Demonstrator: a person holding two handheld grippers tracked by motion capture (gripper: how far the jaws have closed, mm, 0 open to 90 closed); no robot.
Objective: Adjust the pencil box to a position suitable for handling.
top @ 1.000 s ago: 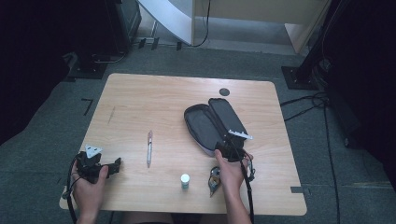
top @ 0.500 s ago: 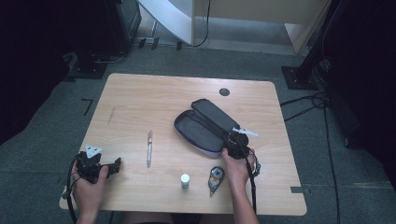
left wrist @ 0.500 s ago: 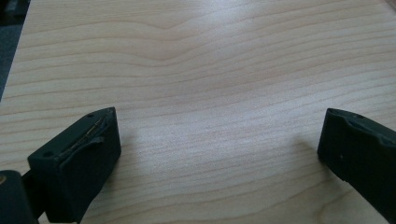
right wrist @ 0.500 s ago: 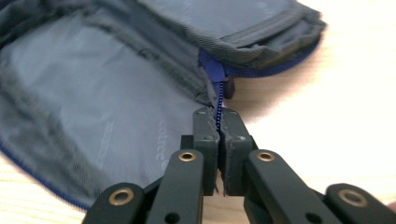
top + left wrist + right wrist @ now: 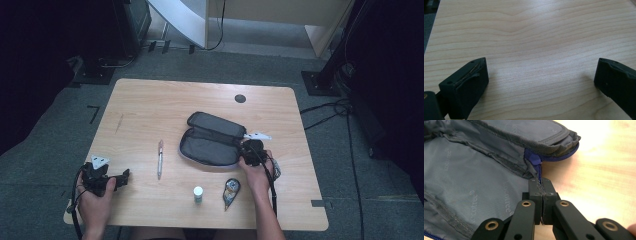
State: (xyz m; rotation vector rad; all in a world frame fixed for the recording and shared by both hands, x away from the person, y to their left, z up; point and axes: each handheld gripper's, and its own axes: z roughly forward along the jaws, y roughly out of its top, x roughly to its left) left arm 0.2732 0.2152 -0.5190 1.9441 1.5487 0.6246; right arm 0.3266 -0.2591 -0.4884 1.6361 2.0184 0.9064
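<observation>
The left claw [image 5: 540, 82] is spread wide over bare, light wood-grain counter [image 5: 536, 37]. One black jaw rises from about 8 o'clock, the other from about 4 o'clock, with nothing between them. At 10 o'clock the counter's edge shows, with dark floor [image 5: 428, 22] beyond it.

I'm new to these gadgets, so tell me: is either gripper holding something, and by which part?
The right gripper is shut on the open pencil case, pinching its zipper edge at the end seam. The left gripper is open over the bare table, holding nothing.
</observation>
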